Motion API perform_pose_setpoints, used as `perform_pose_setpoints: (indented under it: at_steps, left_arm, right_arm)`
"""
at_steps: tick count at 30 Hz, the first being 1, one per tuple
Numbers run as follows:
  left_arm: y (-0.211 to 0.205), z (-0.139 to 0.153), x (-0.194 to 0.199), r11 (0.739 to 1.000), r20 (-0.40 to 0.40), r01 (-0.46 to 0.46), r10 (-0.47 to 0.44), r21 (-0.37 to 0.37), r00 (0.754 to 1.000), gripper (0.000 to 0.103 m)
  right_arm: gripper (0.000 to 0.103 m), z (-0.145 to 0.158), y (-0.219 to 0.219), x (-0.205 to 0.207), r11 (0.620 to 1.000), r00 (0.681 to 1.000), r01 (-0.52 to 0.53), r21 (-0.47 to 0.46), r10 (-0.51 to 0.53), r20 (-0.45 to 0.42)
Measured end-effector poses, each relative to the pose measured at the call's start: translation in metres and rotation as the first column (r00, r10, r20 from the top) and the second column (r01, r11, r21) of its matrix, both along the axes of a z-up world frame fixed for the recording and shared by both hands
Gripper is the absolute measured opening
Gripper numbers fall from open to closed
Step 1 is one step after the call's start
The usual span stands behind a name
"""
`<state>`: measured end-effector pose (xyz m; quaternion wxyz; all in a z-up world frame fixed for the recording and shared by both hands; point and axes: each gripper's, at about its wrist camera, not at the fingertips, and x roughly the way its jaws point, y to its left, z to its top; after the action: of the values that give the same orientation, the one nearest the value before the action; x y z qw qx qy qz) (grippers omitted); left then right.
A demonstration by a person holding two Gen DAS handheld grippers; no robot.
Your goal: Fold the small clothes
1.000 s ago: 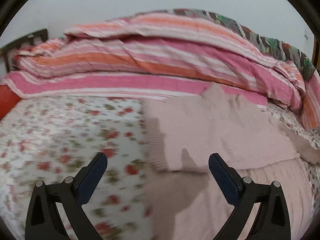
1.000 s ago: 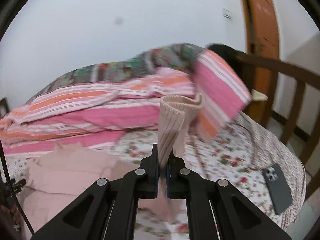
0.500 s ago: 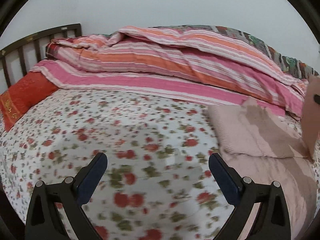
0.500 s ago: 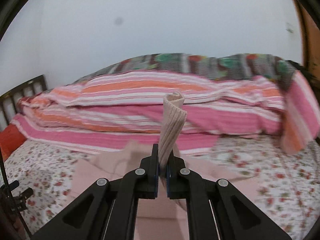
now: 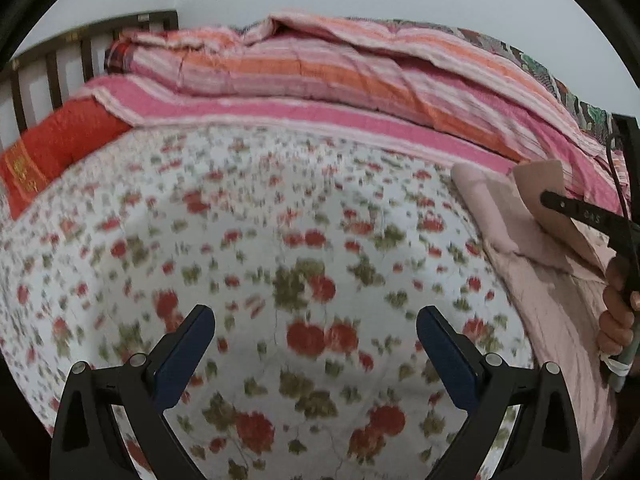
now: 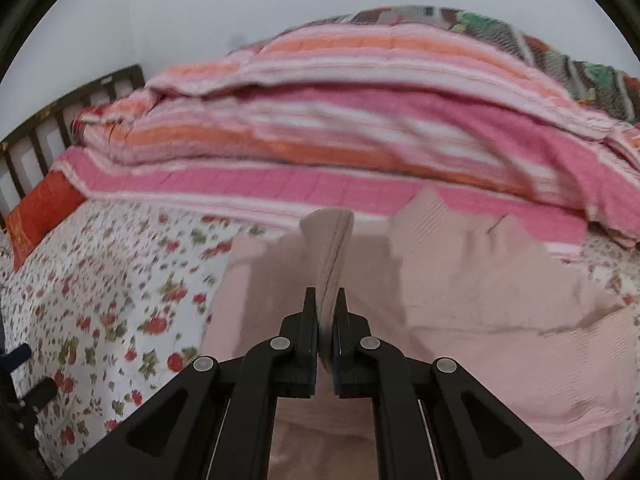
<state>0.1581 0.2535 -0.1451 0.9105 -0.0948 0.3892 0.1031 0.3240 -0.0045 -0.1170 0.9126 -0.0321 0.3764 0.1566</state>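
Observation:
A pale pink knit garment (image 6: 480,304) lies spread on the floral bedsheet (image 6: 104,288). My right gripper (image 6: 325,300) is shut on a ribbed cuff end (image 6: 330,236) of that garment, which stands up above the fingertips over the cloth. In the left wrist view the same garment (image 5: 532,280) lies at the right edge, with the right gripper's black body and a hand (image 5: 616,320) above it. My left gripper (image 5: 314,332) is open with nothing between its fingers, over the bare floral sheet (image 5: 280,240) left of the garment.
A folded pink and orange striped quilt (image 5: 340,76) runs along the far side of the bed. A red cushion (image 5: 52,148) lies at the left by the dark slatted headboard (image 5: 48,64). A patterned blanket (image 6: 540,36) tops the quilt at right.
My right gripper swung left and down with the cuff, from beside the bed's foot to over the garment. My left gripper slid left off the garment onto bare sheet.

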Motion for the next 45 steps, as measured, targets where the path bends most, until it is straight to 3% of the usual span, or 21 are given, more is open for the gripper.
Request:
perform_pose_setpoints:
  at_steps: [7, 8, 11, 14, 17, 20, 24, 30, 35, 37, 40, 44, 45]
  left_arm:
    - [-0.003, -0.005, -0.006, 0.998, 0.001, -0.001, 0.001, -0.065, 1.0, 0.101]
    - [-0.005, -0.005, -0.006, 0.997, 0.002, 0.004, -0.004, -0.071, 1.0, 0.101]
    - [-0.011, -0.004, -0.004, 0.996, -0.001, 0.017, -0.017, -0.085, 1.0, 0.101]
    - [-0.019, -0.003, -0.005, 0.994, 0.004, 0.041, -0.04, -0.106, 0.999, 0.101]
    - [-0.028, -0.004, -0.004, 0.988, 0.006, 0.079, -0.079, -0.13, 0.997, 0.101]
    - [-0.043, -0.005, -0.003, 0.981, 0.007, 0.121, -0.121, -0.153, 0.993, 0.101]
    - [-0.069, -0.005, -0.003, 0.961, 0.03, 0.199, -0.197, -0.194, 0.98, 0.101]
    - [-0.104, -0.002, 0.002, 0.937, 0.075, 0.264, -0.253, -0.227, 0.965, 0.095]
    - [-0.119, 0.007, 0.023, 0.932, 0.111, 0.257, -0.235, -0.257, 0.966, 0.086]
    - [-0.122, 0.011, 0.037, 0.93, 0.126, 0.252, -0.226, -0.268, 0.966, 0.071]
    - [-0.125, 0.017, 0.066, 0.928, 0.131, 0.249, -0.22, -0.278, 0.967, 0.056]
    - [-0.127, 0.015, 0.106, 0.93, 0.111, 0.223, -0.199, -0.29, 0.974, 0.052]
    - [-0.127, 0.011, 0.115, 0.932, 0.094, 0.214, -0.195, -0.293, 0.976, 0.046]
  right_arm:
    - [0.008, -0.006, 0.026, -0.009, 0.993, 0.993, -0.116, -0.021, 0.115, -0.023]
    - [0.012, -0.012, 0.032, -0.01, 0.986, 0.985, -0.166, -0.026, 0.165, -0.057]
    - [0.043, -0.021, 0.04, -0.016, 0.971, 0.966, -0.239, -0.031, 0.234, -0.111]
    - [0.05, -0.009, 0.028, -0.037, 0.969, 0.968, -0.244, -0.045, 0.24, -0.077]
    - [0.065, 0.01, -0.008, -0.063, 0.974, 0.973, -0.227, 0.016, 0.228, -0.028]
    - [0.065, 0.024, -0.059, -0.088, 0.985, 0.985, -0.173, 0.029, 0.173, 0.01]
    - [0.065, 0.031, -0.144, -0.119, 1.0, 1.0, -0.005, 0.008, 0.005, 0.03]
    - [0.065, 0.021, -0.242, -0.148, 0.98, 0.98, 0.197, 0.009, -0.197, -0.004]
    - [0.06, 0.008, -0.272, -0.159, 0.973, 0.973, 0.23, 0.004, -0.23, -0.022]
    - [0.055, 0.002, -0.277, -0.16, 0.973, 0.973, 0.232, 0.0, -0.232, -0.02]
    - [0.054, -0.006, -0.282, -0.158, 0.969, 0.969, 0.247, 0.02, -0.246, -0.032]
    - [0.054, -0.01, -0.282, -0.151, 0.966, 0.967, 0.253, 0.05, -0.251, -0.035]
    - [0.054, -0.009, -0.282, -0.149, 0.966, 0.968, 0.252, 0.052, -0.251, -0.031]
